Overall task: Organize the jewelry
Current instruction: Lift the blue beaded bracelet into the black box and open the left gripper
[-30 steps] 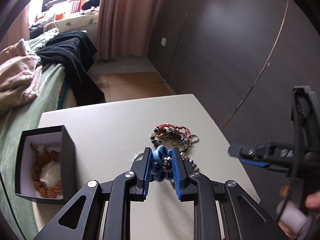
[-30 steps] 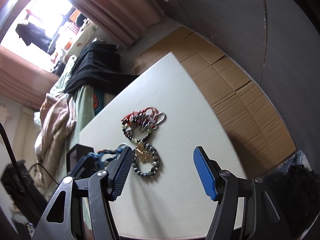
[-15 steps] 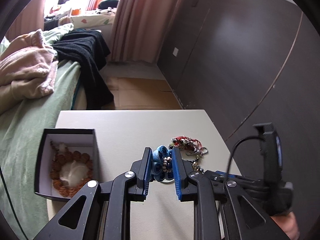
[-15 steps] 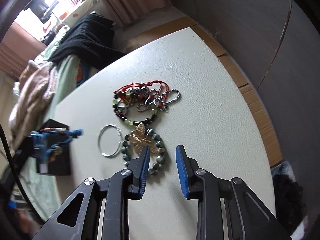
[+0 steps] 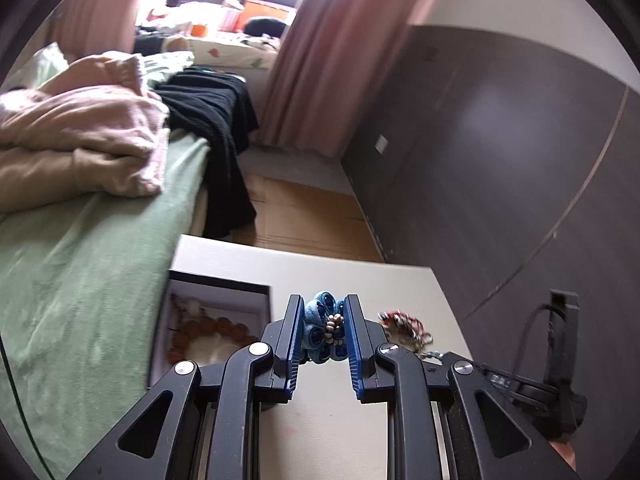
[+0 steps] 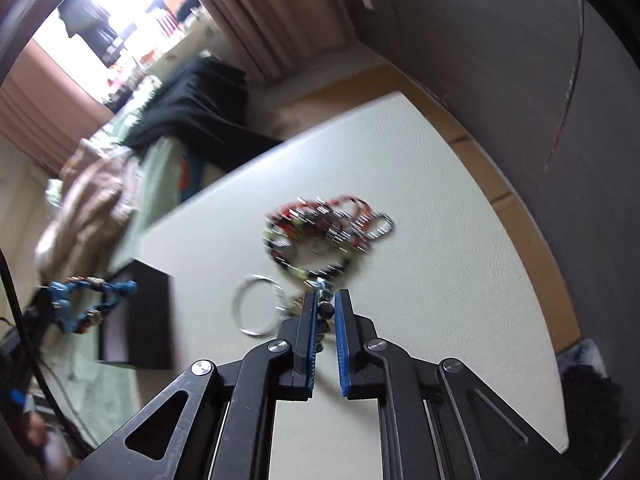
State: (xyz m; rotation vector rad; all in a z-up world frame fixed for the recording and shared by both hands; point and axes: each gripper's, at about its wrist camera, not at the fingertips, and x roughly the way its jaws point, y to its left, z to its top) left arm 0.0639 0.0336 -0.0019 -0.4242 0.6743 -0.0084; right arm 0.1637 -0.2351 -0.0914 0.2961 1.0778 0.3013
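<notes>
Right hand-held gripper (image 6: pixel 323 308) just closed on beaded bracelet (image 6: pixel 325 312)

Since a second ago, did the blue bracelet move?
Yes. The left gripper carried the blue bracelet away from the jewelry pile, toward the black box.

pink blanket (image 5: pixel 84 136), black garment (image 5: pixel 216 120), curtain (image 5: pixel 312 60)

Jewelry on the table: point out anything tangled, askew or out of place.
The red cord and bead strands lie knotted together in one heap on the table, not sorted. A loose silver ring lies apart beside them. Motion blur hides finer detail; nothing looks broken.
</notes>
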